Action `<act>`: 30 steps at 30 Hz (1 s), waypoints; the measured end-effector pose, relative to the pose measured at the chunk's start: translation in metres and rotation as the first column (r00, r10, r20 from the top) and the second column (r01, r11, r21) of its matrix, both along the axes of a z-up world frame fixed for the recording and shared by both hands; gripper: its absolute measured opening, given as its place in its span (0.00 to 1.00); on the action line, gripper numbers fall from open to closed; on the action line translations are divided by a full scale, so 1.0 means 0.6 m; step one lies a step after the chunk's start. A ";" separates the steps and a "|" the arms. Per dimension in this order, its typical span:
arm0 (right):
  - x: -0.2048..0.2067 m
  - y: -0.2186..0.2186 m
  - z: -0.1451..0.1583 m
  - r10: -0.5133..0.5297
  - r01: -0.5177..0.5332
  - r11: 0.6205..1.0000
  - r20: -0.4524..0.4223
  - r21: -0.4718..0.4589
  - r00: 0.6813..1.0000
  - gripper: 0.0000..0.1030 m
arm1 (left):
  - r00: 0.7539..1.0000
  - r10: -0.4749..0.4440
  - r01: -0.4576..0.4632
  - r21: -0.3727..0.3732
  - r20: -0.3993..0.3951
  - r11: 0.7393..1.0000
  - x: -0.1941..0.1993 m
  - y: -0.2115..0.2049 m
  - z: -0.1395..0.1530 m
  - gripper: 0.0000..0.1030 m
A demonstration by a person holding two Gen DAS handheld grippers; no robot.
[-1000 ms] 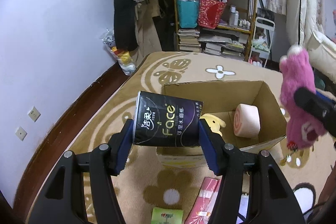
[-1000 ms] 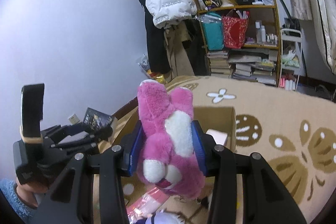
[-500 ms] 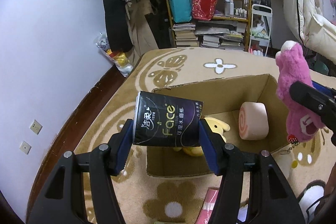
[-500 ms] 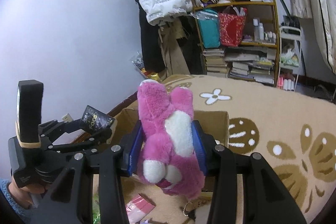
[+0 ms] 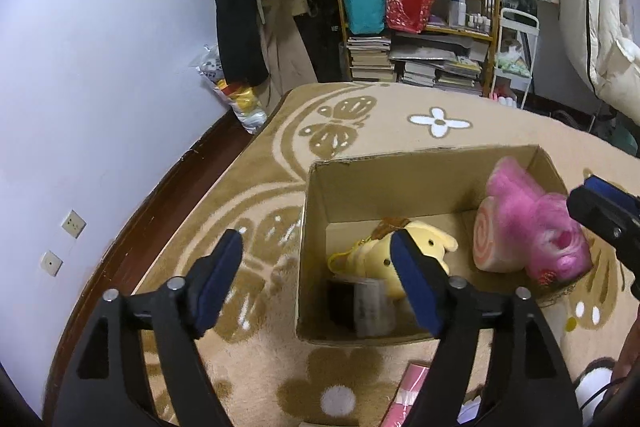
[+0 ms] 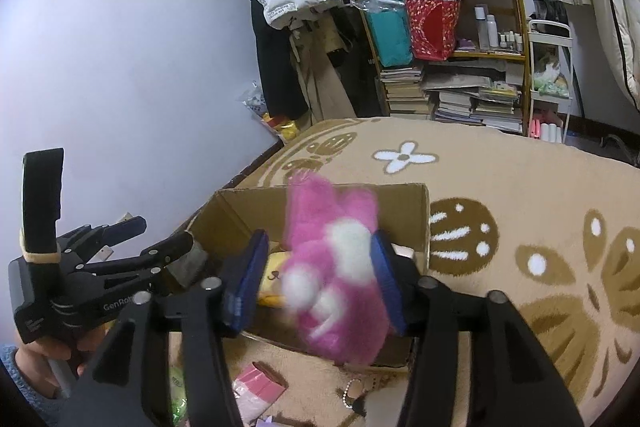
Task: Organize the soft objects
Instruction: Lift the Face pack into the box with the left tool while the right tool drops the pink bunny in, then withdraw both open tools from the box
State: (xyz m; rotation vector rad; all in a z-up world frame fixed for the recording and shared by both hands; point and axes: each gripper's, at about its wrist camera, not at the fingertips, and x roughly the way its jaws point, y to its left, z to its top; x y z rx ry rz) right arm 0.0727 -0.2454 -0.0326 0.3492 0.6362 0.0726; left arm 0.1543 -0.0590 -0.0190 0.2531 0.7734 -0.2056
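Falling blurred between the spread pads of the right claw [image 6: 316, 287], the pink plush [image 6: 334, 267] is seen over the cardboard box [image 5: 384, 171], beside the swirl cushion [image 5: 490, 247]. The left claw [image 5: 316, 279] is likewise spread and empty, with the tissue pack [image 5: 360, 305] lying inside by the yellow plush [image 5: 404, 247]. Both claws are best lifted straight clear of the rim, so that nothing is dragged out.

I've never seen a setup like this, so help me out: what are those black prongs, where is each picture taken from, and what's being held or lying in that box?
A person holds two hand-held grippers, each with a fisheye camera looking along its fingers. In the left view, the left gripper stands open above the cardboard box. Inside lie a yellow plush, a pink swirl-roll cushion and a blurred black tissue pack. In the right view, the right gripper looks open, with the blurred pink plush bear between its fingers. The box sits on a patterned rug.
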 end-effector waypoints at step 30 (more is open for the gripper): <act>-0.063 0.000 -0.004 -0.043 0.045 0.998 -0.075 0.033 0.996 0.84 | 0.998 0.061 -0.061 0.008 -0.028 0.998 -0.062 0.048 0.026 0.99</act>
